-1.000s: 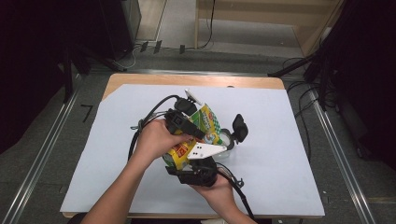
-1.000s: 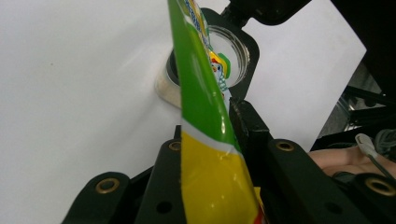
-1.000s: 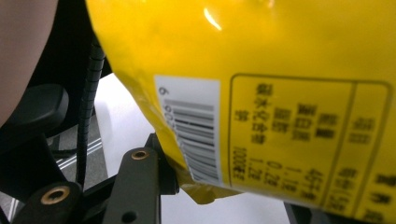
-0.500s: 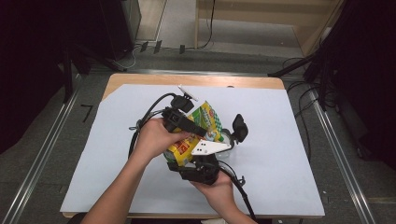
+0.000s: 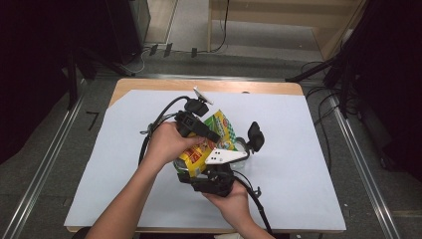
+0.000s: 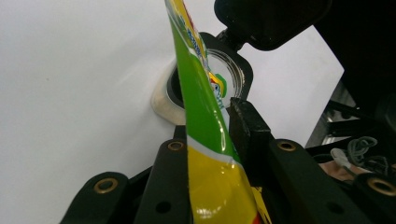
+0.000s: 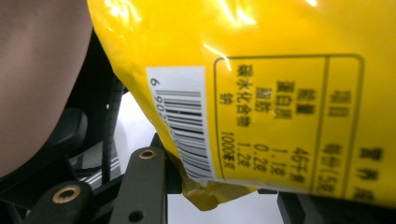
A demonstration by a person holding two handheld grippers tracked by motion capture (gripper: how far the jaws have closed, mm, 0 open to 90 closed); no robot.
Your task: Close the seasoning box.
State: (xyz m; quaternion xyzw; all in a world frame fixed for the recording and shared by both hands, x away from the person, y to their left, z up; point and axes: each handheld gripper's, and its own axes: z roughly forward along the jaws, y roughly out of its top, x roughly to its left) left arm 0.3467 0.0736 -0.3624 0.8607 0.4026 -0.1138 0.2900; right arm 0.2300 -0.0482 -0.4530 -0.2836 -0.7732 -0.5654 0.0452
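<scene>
While both grip: left gripper [image 6: 208,154] clamped on yellow-green packet [image 6: 201,102]; right gripper [image 7: 210,186] clamped on its bottom edge.

Left gripper [image 5: 199,130]: jaws have just been closing on the top edge of the yellow-green packet [image 5: 211,139], after opening slightly half a second ago. Packet: tilts a little differently than a second ago, upper corner shifted toward the glass jar [image 5: 239,146]. Left hand [image 5: 166,144]: slightly shifted.
</scene>
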